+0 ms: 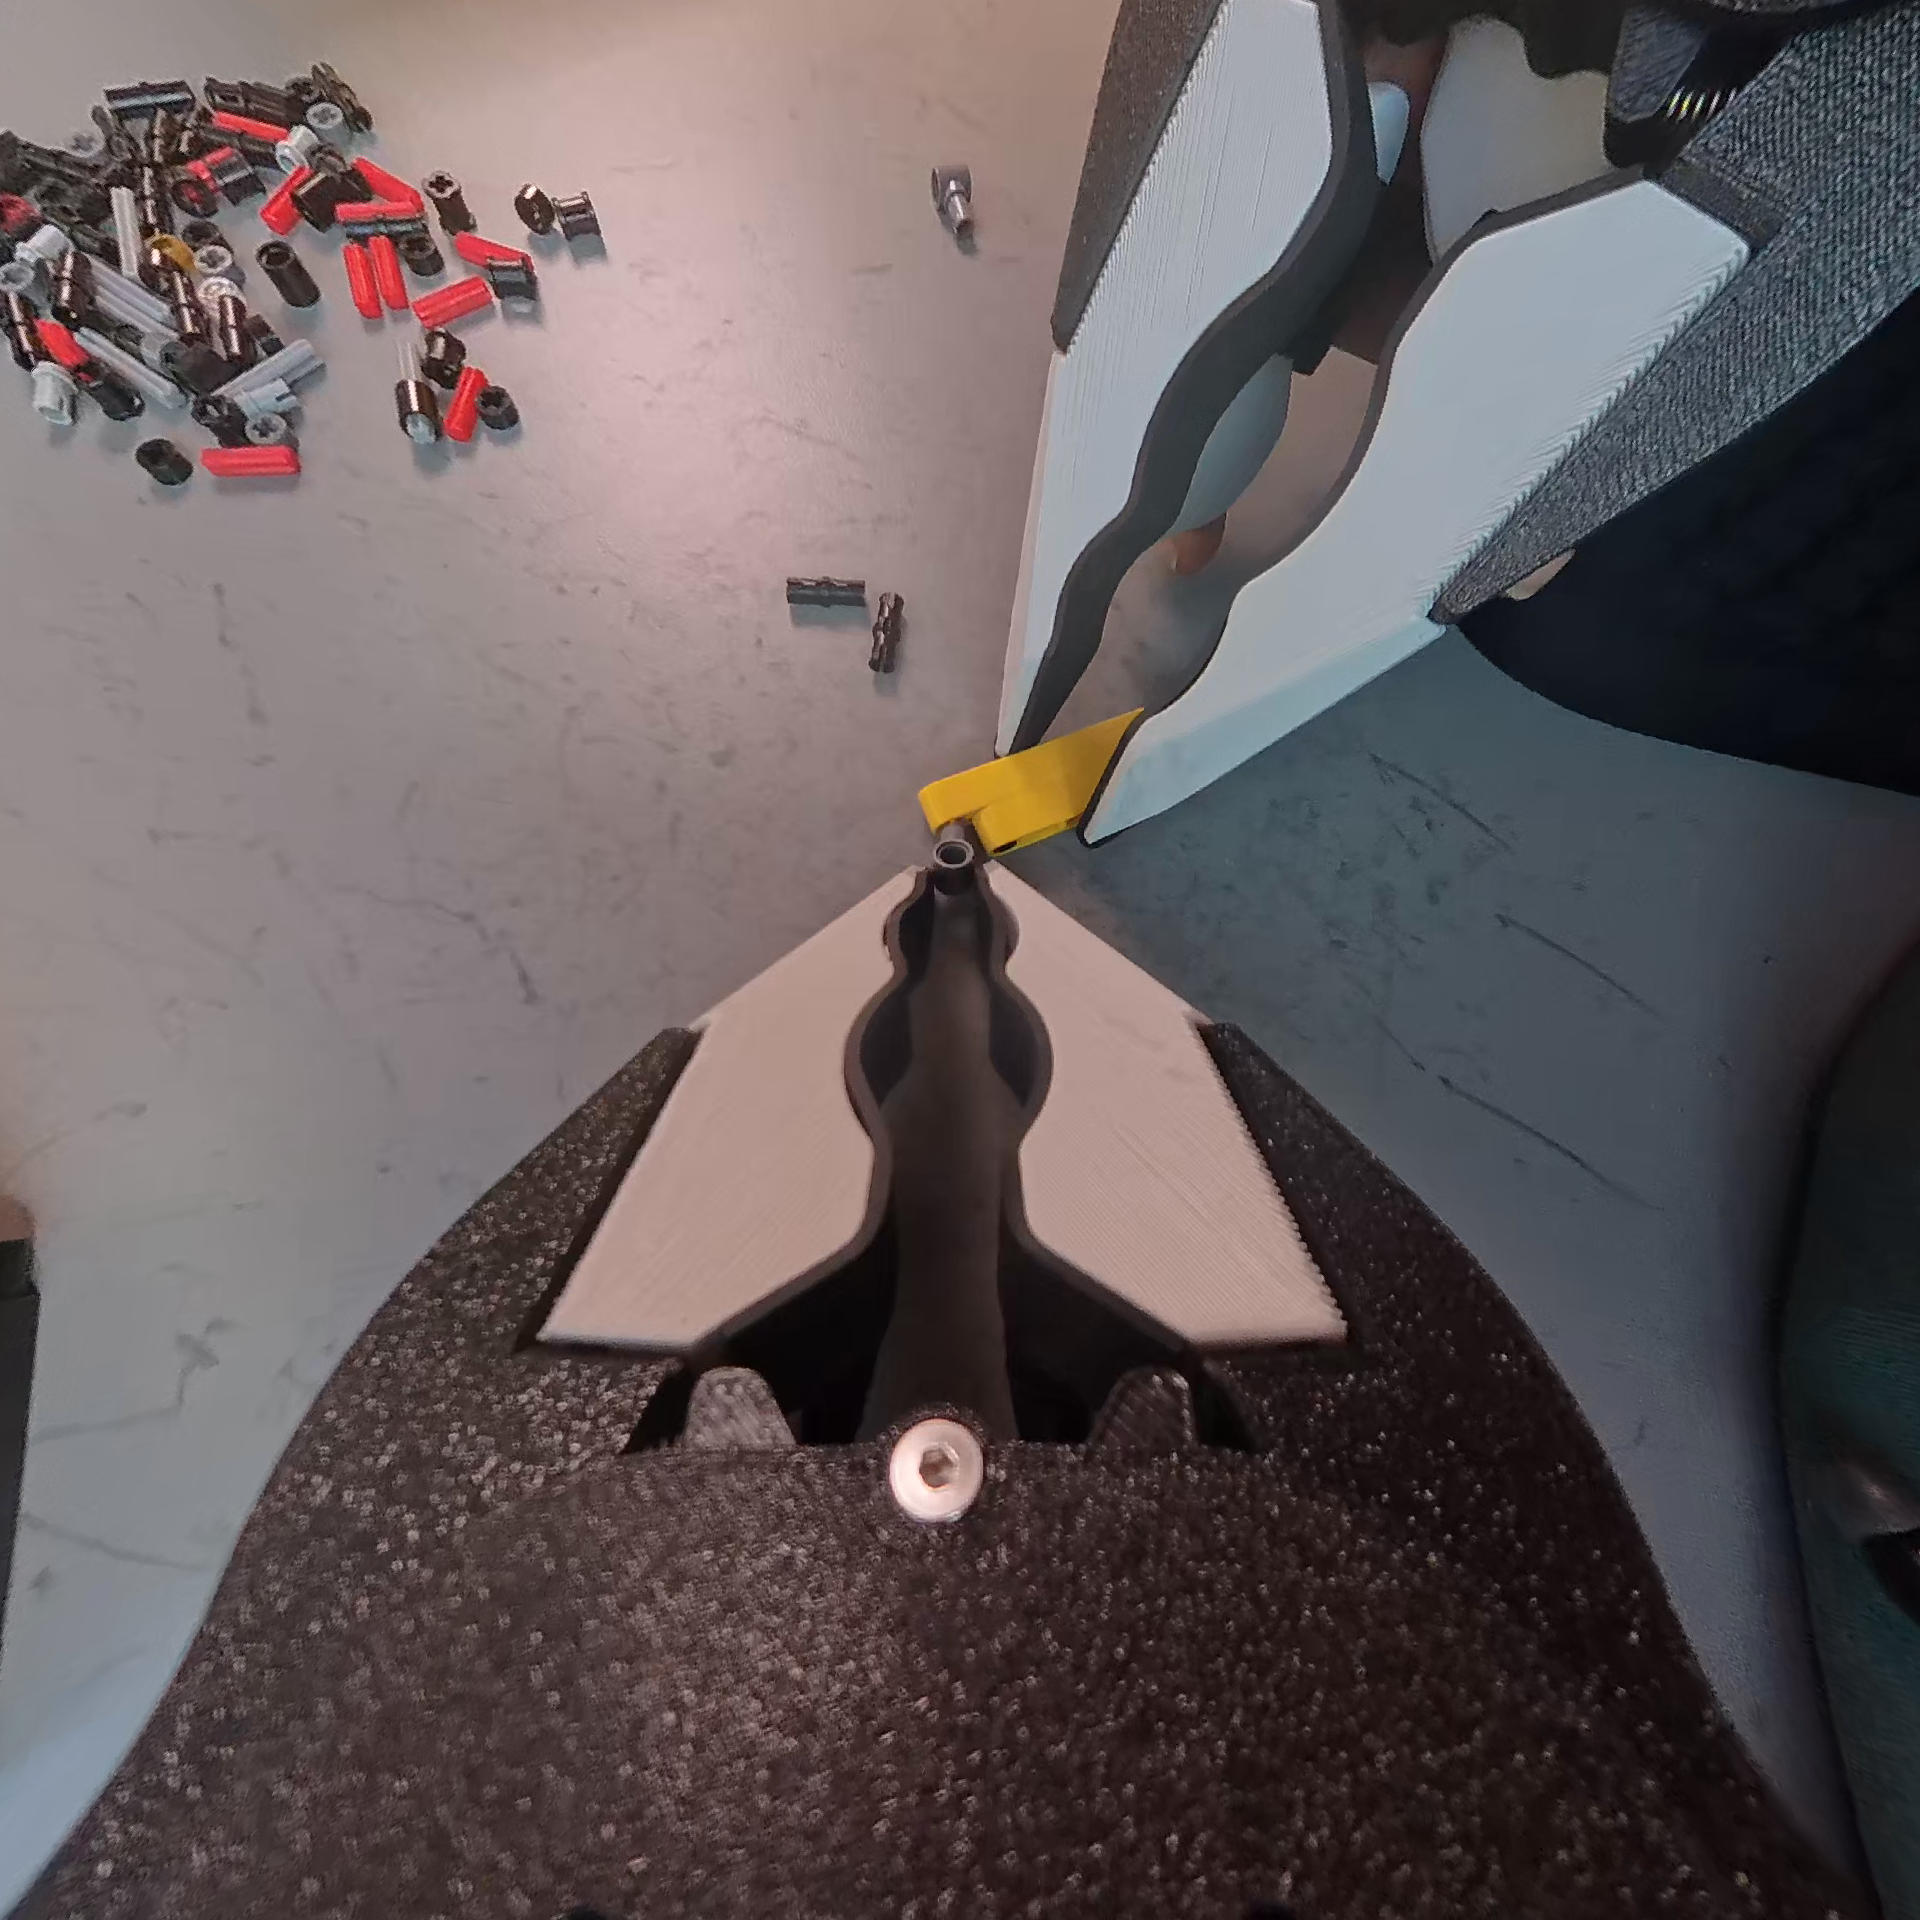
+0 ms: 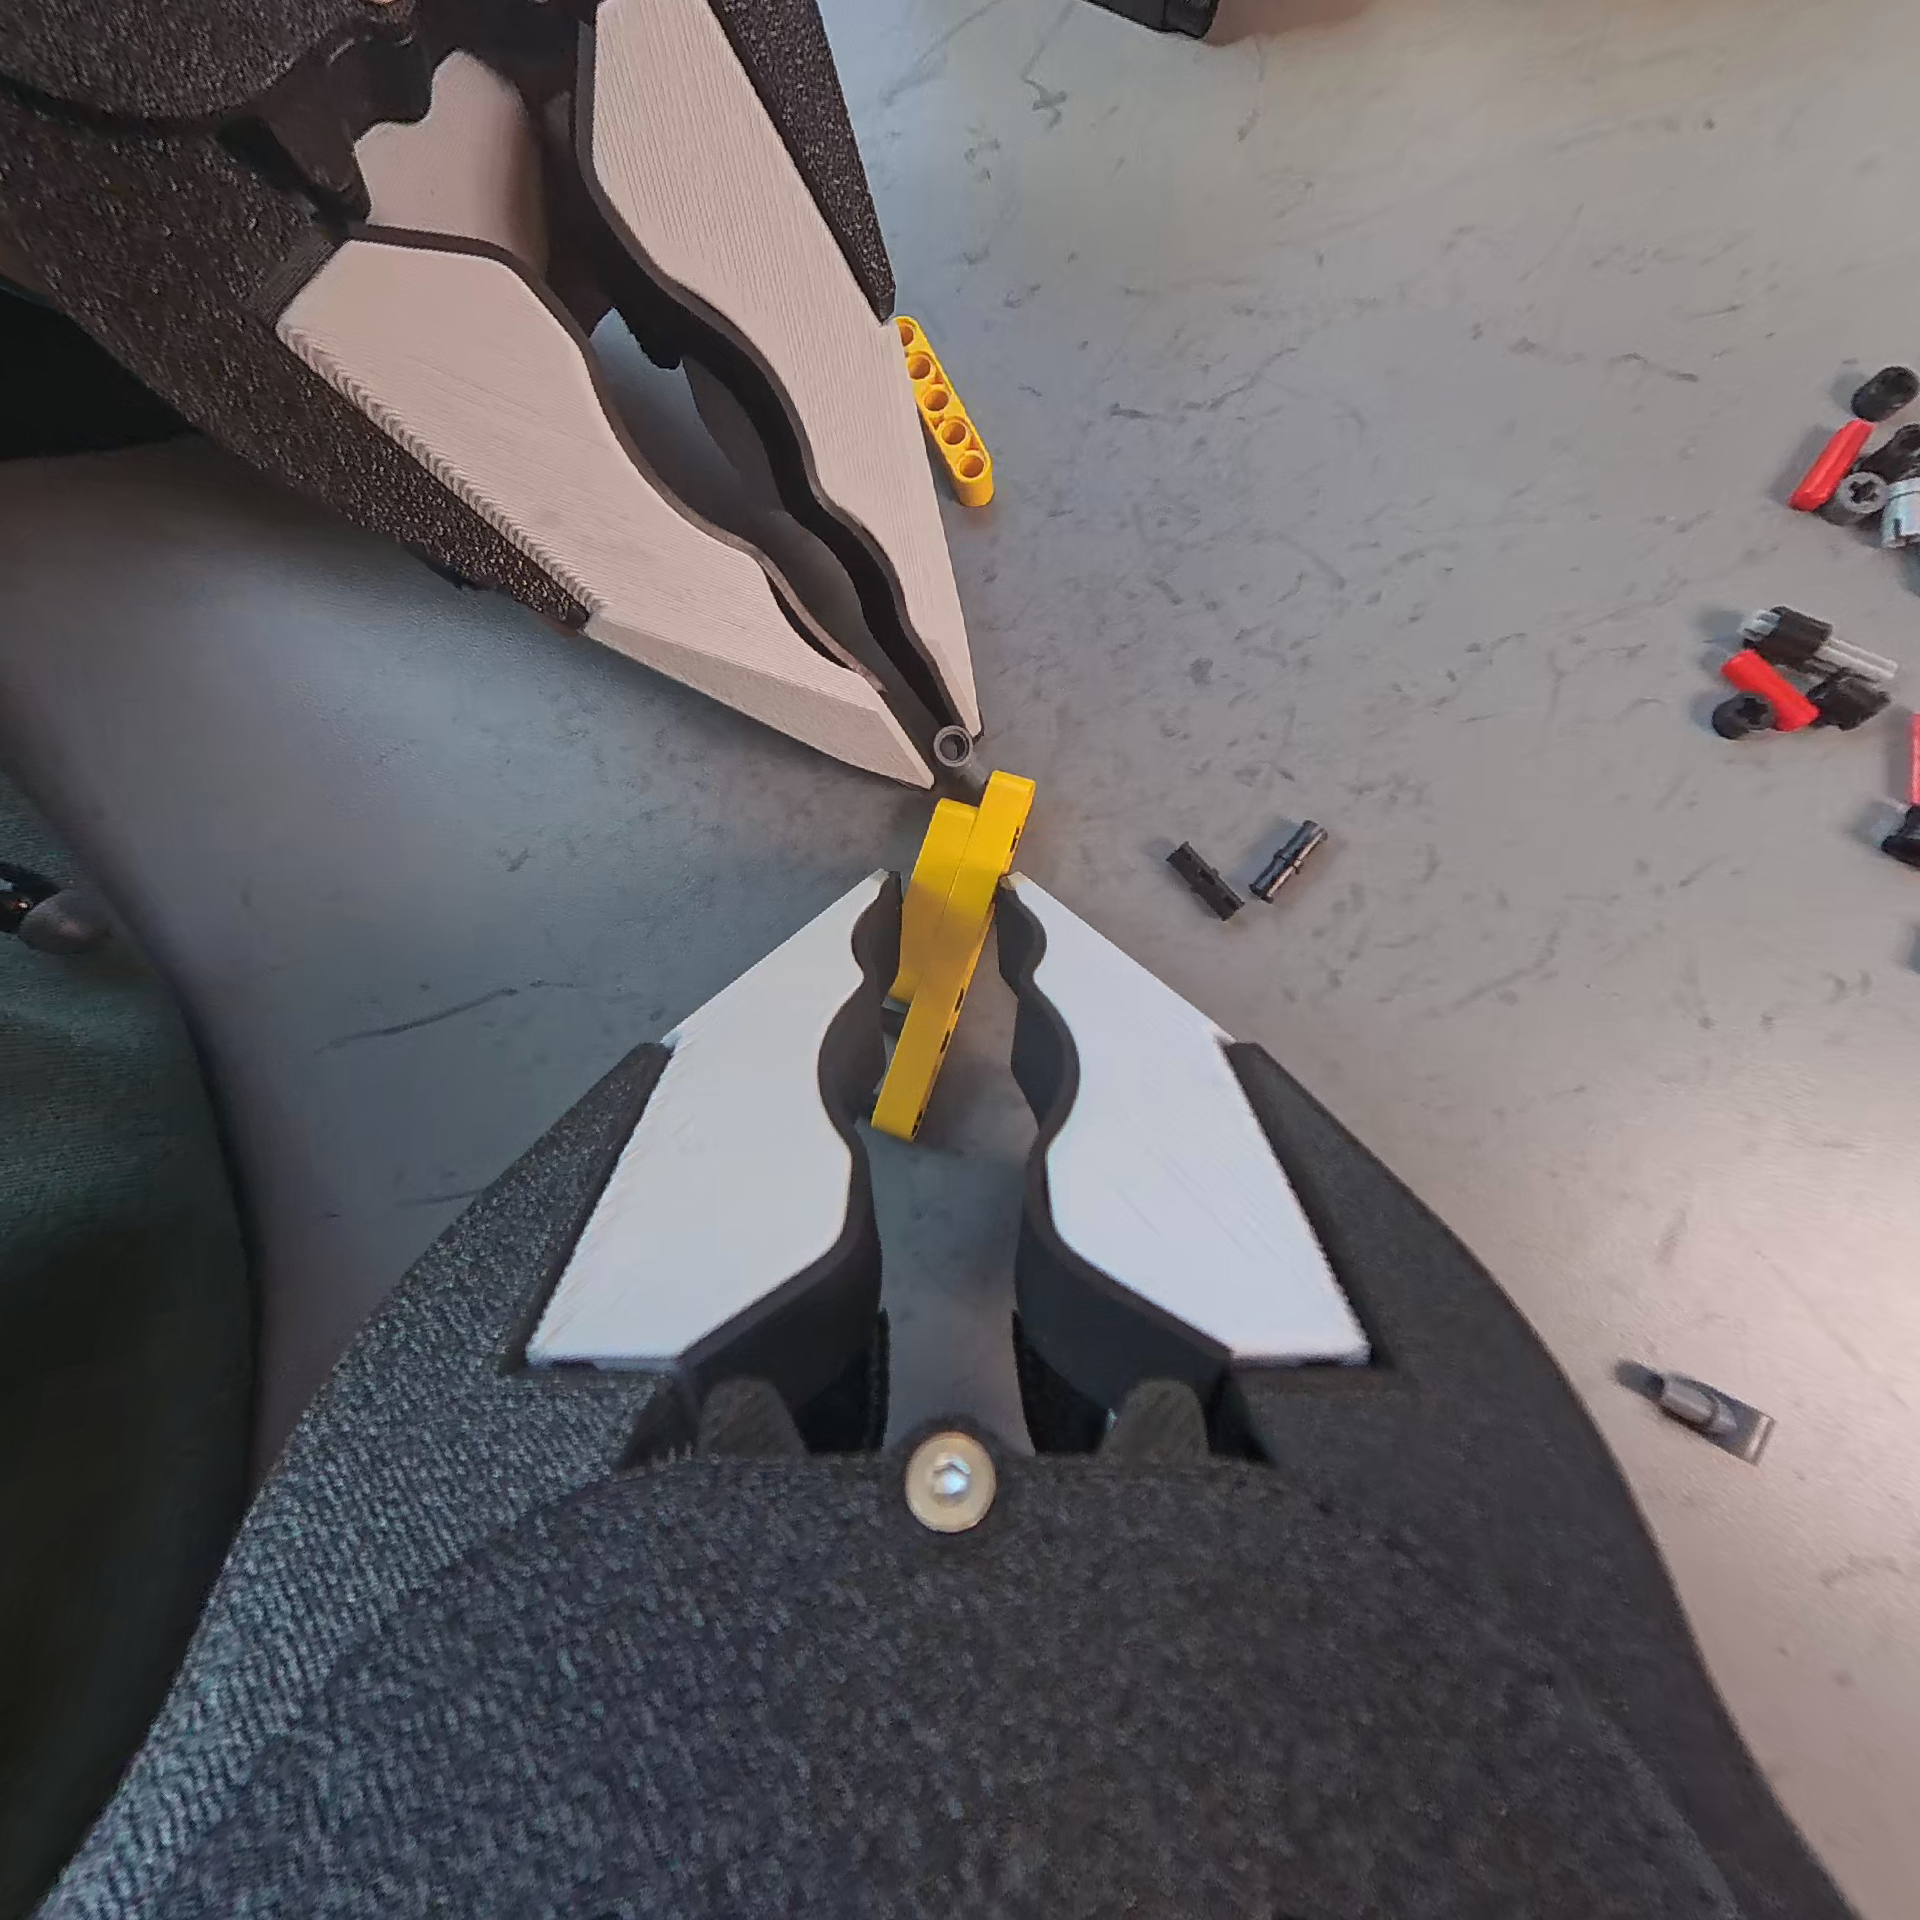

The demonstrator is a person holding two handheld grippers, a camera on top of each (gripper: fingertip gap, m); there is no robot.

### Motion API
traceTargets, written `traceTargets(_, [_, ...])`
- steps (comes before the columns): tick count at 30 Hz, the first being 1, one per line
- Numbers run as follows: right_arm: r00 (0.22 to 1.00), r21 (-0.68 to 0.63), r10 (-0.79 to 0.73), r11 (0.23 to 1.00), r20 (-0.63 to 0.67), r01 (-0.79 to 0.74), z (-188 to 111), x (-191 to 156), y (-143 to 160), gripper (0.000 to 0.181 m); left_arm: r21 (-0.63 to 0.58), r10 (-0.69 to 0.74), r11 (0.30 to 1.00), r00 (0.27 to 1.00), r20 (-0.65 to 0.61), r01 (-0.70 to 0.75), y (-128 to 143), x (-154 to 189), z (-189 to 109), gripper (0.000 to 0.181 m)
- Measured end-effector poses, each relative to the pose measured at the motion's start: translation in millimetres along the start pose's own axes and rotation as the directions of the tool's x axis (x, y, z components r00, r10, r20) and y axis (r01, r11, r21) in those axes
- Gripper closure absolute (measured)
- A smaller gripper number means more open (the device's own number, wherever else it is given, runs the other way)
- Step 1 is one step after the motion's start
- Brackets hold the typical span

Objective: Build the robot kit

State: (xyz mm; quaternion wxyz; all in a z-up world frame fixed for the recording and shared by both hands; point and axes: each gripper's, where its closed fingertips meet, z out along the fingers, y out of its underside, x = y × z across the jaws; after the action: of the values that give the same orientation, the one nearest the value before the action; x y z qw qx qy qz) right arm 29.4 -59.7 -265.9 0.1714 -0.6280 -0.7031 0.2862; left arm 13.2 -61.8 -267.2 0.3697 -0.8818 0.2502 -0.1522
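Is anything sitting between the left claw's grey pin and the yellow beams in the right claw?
Nothing visible. The left claw pinches the grey pin, whose tip meets the end of the yellow beams gripped by the right claw. The two black pins lie off to the side.

The left gripper point(image 1: 951, 883) is showing pale ribbed fingers on speckled black; the right gripper point(image 2: 948, 894) is gripping yellow beams point(image 2: 951, 935); a dark grey pin point(image 1: 952, 858) is showing at 12 o'clock; red, black and grey parts point(image 1: 208, 260) are lying at 10 o'clock on the mottled grey table point(image 1: 520, 727).
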Motion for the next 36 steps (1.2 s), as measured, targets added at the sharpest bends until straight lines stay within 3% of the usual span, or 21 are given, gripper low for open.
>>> traceTargets(28, [0.99,-0.059,-0.12,0.991,0.071,0.124,1.0,-0.6,-0.8,0.164,0.001,0.027,1.0,1.0,-0.016,-0.027,2.3,2.5,-3.0,0.169])
traceTargets(36, [0.992,-0.058,-0.103,0.993,0.08,0.108,1.4,0.0,-1.0,0.163,0.007,0.047,0.999,0.996,-0.074,-0.046,4.2,9.1,-8.6,0.165])
